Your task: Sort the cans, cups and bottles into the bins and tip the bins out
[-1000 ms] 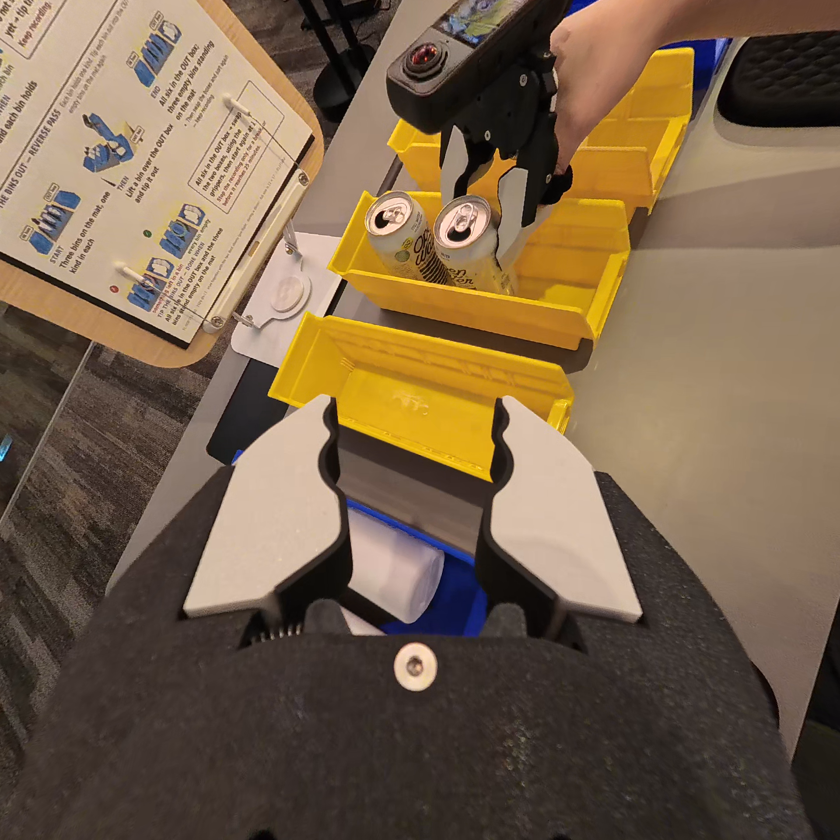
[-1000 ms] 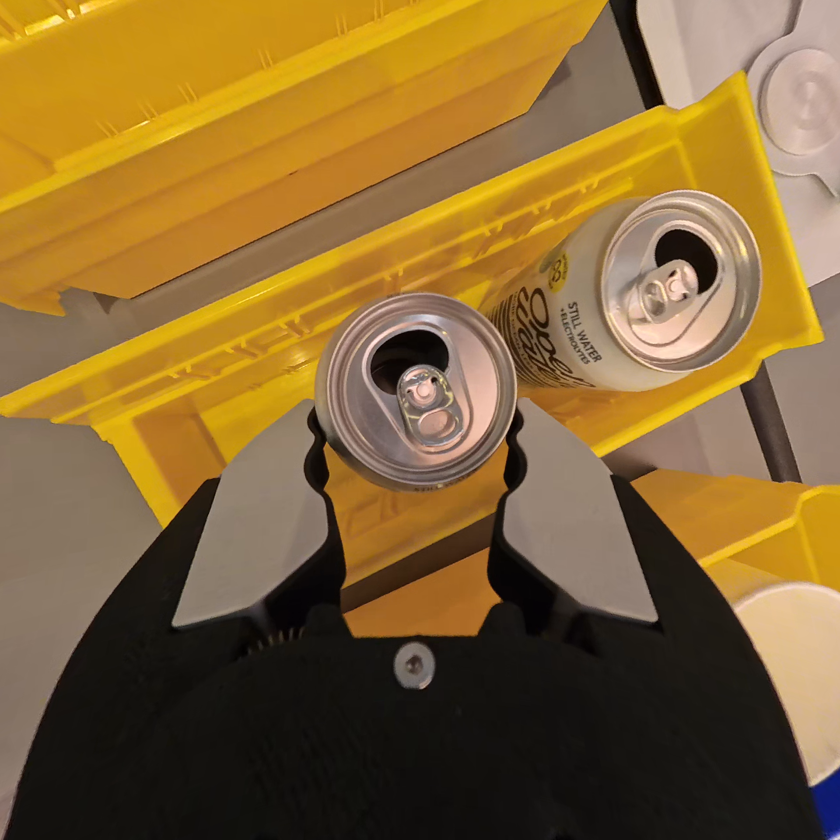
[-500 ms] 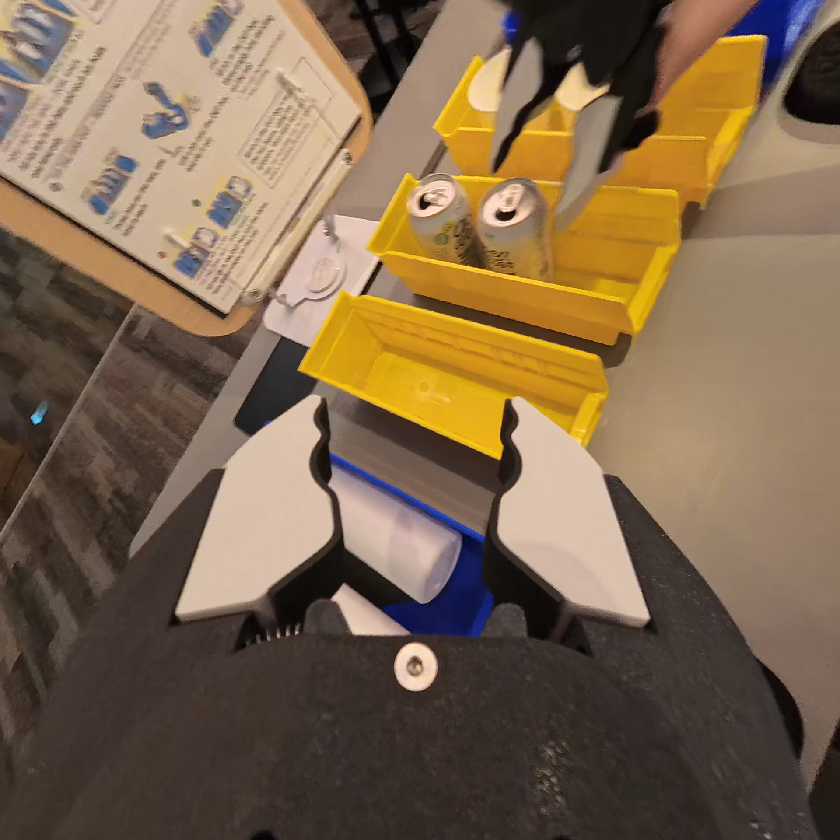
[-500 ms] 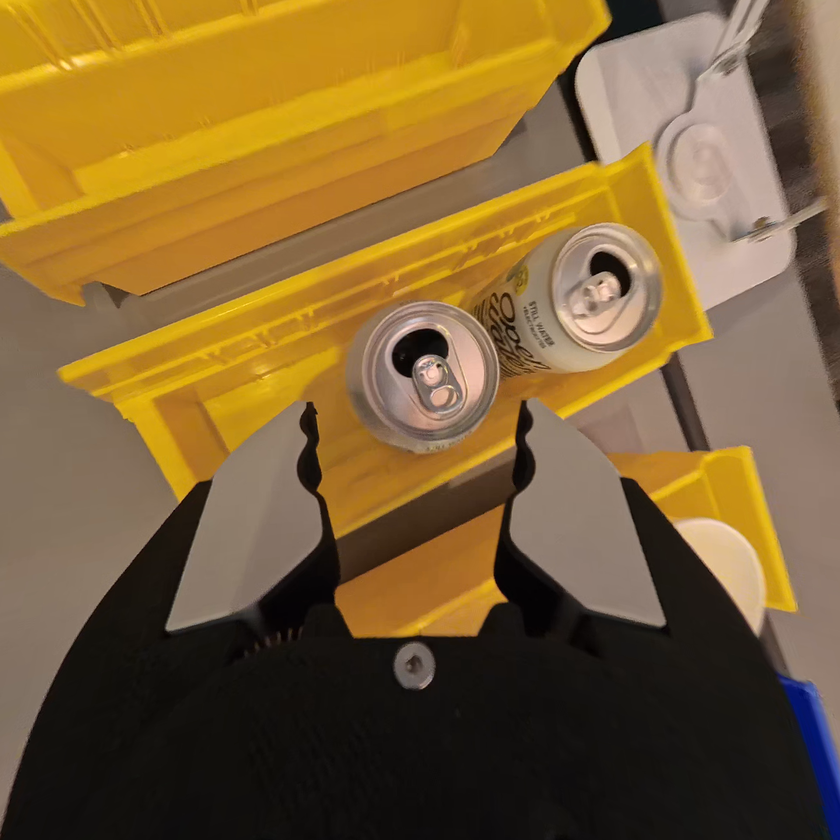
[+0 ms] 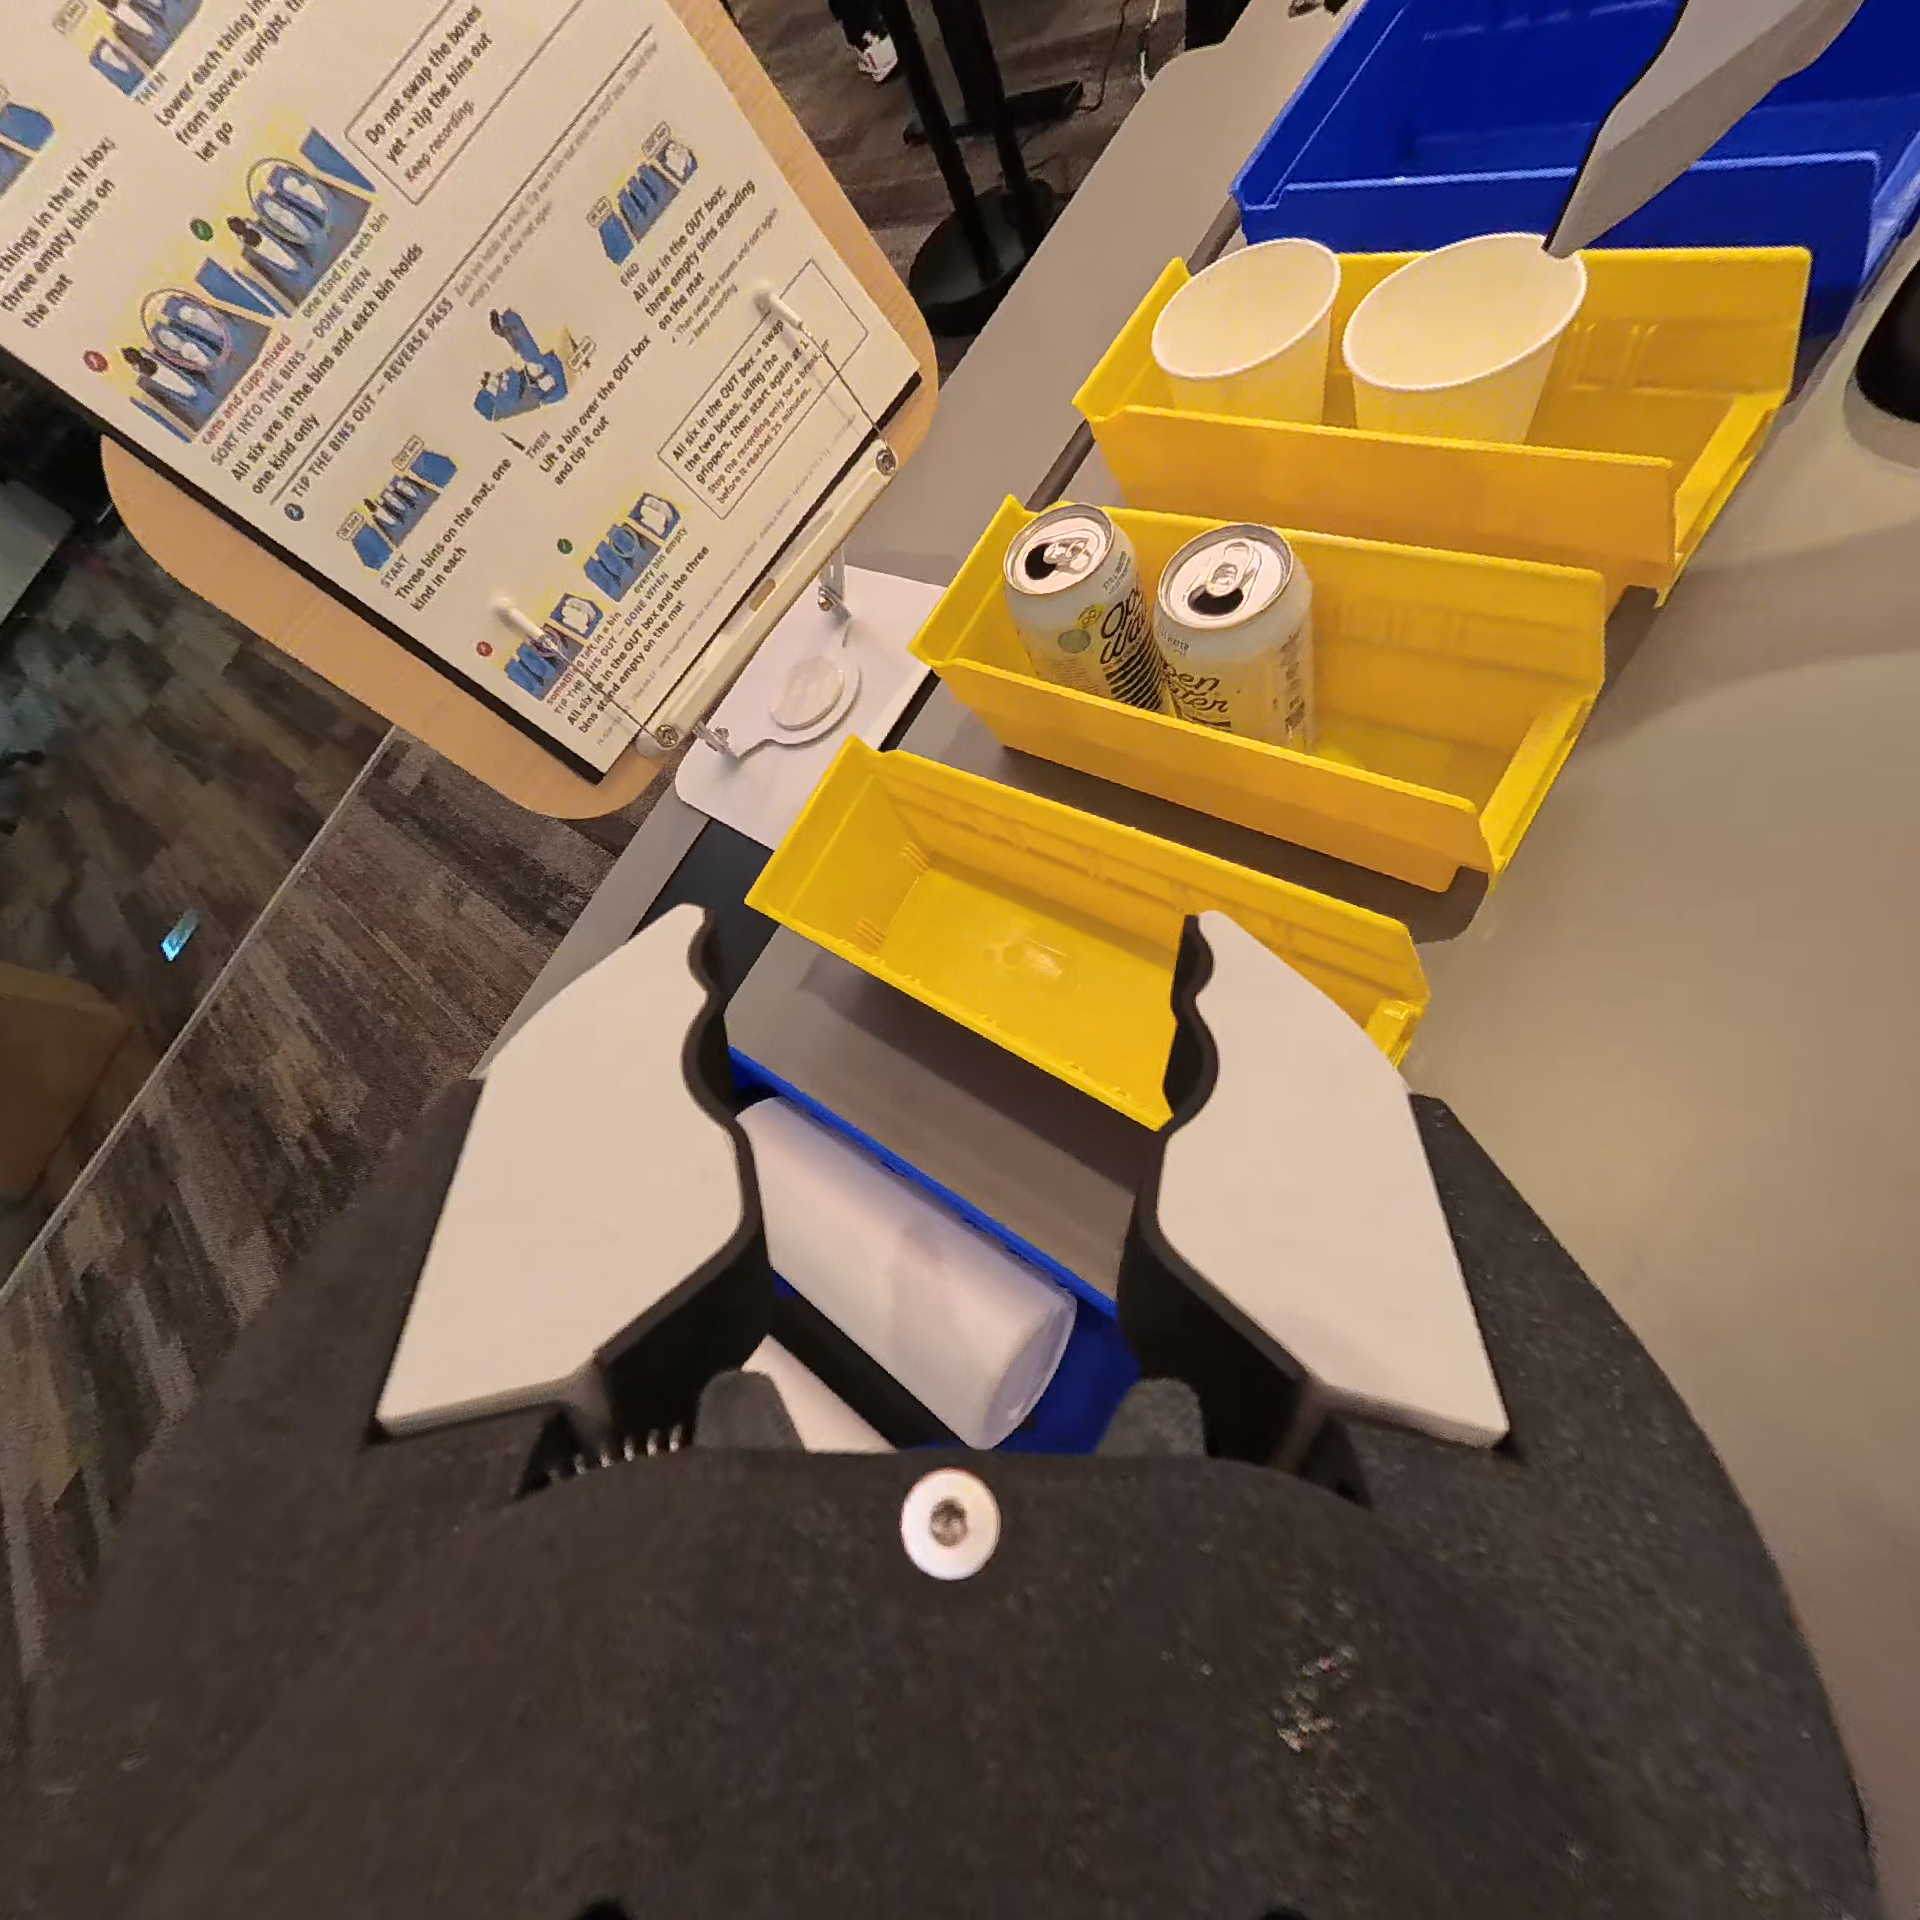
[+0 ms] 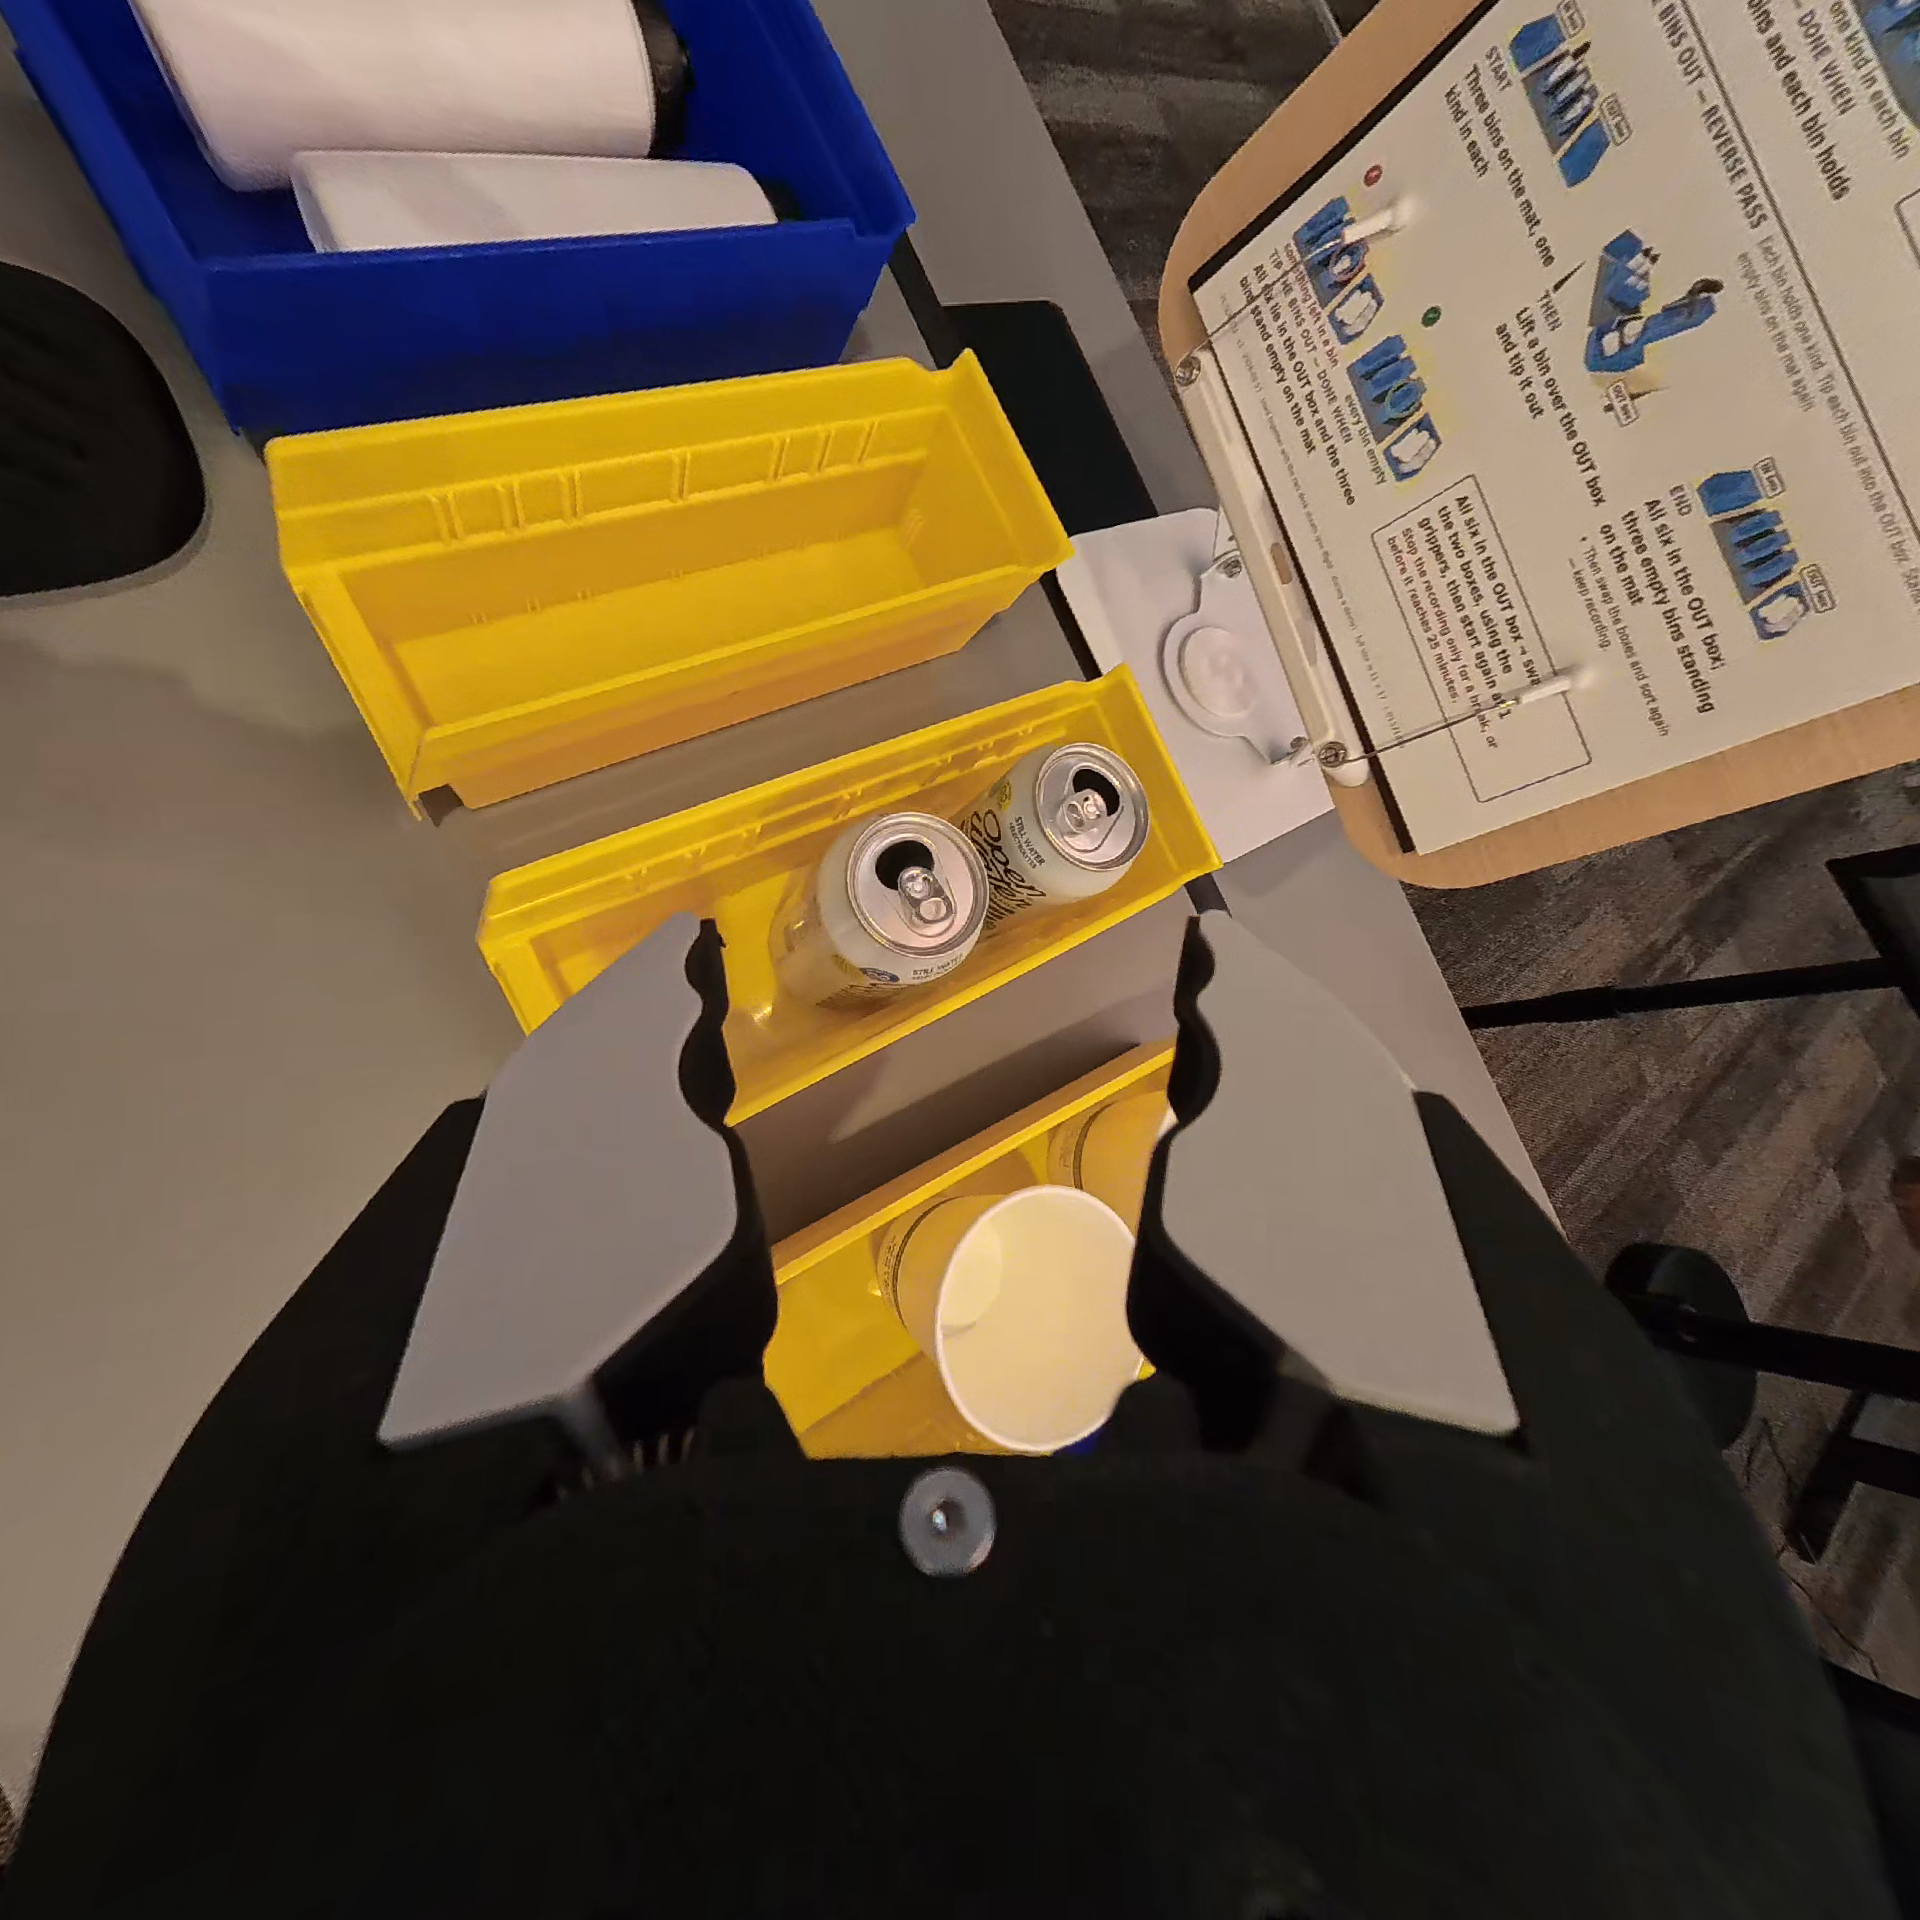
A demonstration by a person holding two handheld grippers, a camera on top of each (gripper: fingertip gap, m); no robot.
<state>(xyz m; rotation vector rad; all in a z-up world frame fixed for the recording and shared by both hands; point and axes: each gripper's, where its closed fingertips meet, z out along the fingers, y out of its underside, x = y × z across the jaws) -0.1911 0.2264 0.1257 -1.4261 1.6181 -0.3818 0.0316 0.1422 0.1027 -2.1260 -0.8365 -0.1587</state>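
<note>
Two grippers hang above the table, both spread wide with nothing between their pads. The left gripper tilts down and forward over the near edge of the empty yellow bin; below its fingers a white bottle lies on its side in a blue box. The right gripper looks almost straight down, held high over the gap between two yellow bins. Beneath it a white paper cup stands in the nearest bin. Just beyond, two cans stand upright side by side in the middle bin. In the left wrist view, two cups stand in the far bin, and one grey fingertip of the right gripper shows above them. An instruction board leans at the table's edge.
</note>
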